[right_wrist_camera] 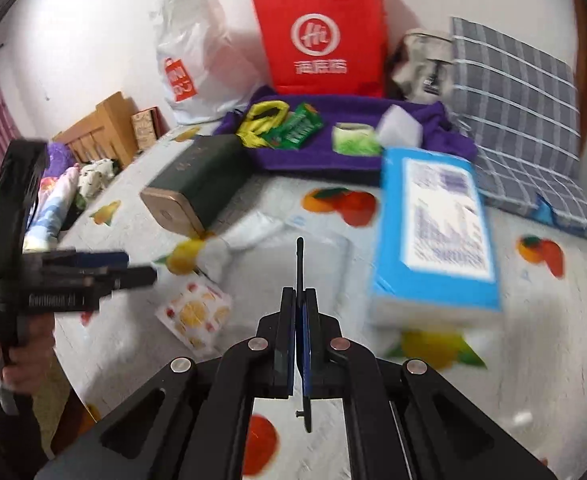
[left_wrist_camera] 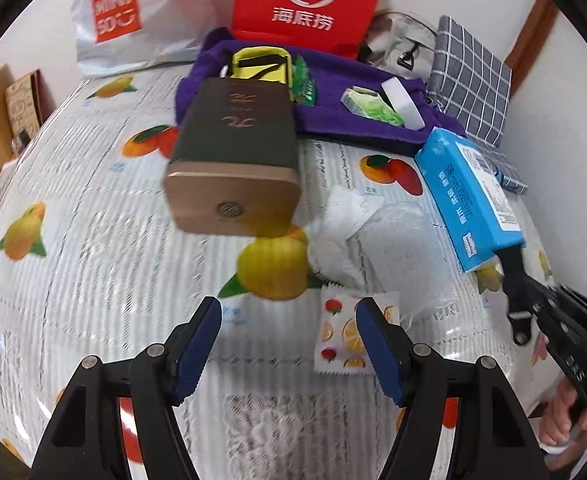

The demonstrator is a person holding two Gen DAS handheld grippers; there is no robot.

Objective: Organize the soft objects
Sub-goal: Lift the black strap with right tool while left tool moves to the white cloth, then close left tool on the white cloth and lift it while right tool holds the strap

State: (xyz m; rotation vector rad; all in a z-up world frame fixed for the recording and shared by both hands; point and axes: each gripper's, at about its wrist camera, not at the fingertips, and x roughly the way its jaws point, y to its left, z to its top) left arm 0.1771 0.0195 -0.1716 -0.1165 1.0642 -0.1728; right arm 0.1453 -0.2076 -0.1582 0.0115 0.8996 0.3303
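Fruit-print quilt on a bed (left_wrist_camera: 93, 240), clutter along the far wall, and the soft things sit in the middle. The blue pack (left_wrist_camera: 465, 196) lies on the right and looks like wrapped tissues: light, squashy and slick, so I'd pinch it across a narrow side instead of at a corner. The fruit pack (left_wrist_camera: 345, 332) lies near, just beyond the left gripper (left_wrist_camera: 289, 308). It's small and flat, best taken by an edge. Between the two sprawls a white cloth (left_wrist_camera: 377, 236), limp, so any raised fold would serve. The left fingers stand about half open over bare quilt, holding nothing. The right gripper (right_wrist_camera: 299, 292) is closed tight with a thin dark strip showing between its fingers, and I can't tell what that is.

The left view shows the right fingers ending right by the blue pack's near corner; touching or not, I can't say. The right view shows that pack's printed face and, far left, a wooden headboard (right_wrist_camera: 105, 128) the left view barely catches.
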